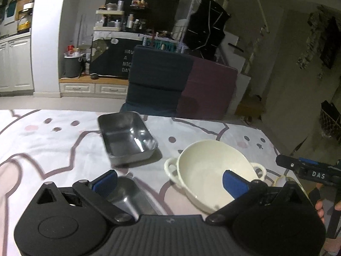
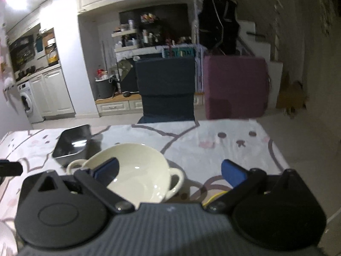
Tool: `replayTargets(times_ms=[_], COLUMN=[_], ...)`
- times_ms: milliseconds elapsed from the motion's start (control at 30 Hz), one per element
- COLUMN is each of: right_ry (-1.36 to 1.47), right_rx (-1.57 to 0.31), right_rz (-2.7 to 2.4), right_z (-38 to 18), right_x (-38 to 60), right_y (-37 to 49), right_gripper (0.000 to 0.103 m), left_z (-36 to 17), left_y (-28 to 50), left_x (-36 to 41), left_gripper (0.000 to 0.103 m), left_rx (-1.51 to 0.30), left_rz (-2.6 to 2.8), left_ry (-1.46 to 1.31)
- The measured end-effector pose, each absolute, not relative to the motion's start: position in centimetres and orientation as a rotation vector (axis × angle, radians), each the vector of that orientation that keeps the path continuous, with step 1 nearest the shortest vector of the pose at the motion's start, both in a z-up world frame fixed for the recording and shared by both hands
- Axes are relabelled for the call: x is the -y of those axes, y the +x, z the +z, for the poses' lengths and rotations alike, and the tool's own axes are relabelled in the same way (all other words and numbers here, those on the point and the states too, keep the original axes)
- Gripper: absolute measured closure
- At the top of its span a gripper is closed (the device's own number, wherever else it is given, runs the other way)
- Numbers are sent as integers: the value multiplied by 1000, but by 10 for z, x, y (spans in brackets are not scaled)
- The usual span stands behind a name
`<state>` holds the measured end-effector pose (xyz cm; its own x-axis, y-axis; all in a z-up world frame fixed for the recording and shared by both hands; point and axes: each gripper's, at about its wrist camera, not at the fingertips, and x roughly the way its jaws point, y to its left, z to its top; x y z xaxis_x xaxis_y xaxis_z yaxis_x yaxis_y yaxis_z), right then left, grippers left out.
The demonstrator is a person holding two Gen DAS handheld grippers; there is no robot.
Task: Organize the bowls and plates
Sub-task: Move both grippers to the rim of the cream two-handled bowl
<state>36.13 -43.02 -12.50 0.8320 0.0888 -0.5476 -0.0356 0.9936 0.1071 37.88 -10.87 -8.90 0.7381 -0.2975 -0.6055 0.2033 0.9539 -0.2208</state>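
Note:
A cream two-handled bowl (image 1: 211, 168) sits on the patterned tablecloth, right of a steel rectangular tray (image 1: 127, 136). A second steel tray (image 1: 130, 194) lies close under my left gripper (image 1: 170, 181), which is open above the cloth with nothing between its blue pads. The right gripper's body (image 1: 309, 170) shows at the right edge, held by a hand. In the right wrist view the cream bowl (image 2: 136, 170) lies low and left of centre, under the left finger of my open right gripper (image 2: 170, 175). The steel tray (image 2: 72, 143) sits behind it, to the left.
The table (image 2: 234, 149) wears a pink-and-white cartoon cloth. A dark blue chair (image 1: 157, 81) and a maroon chair (image 1: 208, 89) stand at its far edge. A yellow item (image 2: 213, 198) peeks out under my right gripper. Kitchen cabinets and cluttered shelves fill the background.

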Motion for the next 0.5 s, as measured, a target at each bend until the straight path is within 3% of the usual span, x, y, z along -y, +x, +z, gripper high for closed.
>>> replayTargets(times_ms=[167,300,500], right_ry=[183,250,332], right_rx=[-635,-678,-708], right_rz=[85,126,171], right_z=[-148,-161,-169], right_x=[450,457,459], right_y=[395,410,417], right_gripper=[21,30,37], left_z=[-104,-121,-141], left_y=[417,446,475], left_x=[116,114,110], left_gripper=[0,3,27], left_rx=[-735,-829,-941], left_rz=[-382,-388,-422], left_ry=[-150,-207,-322])
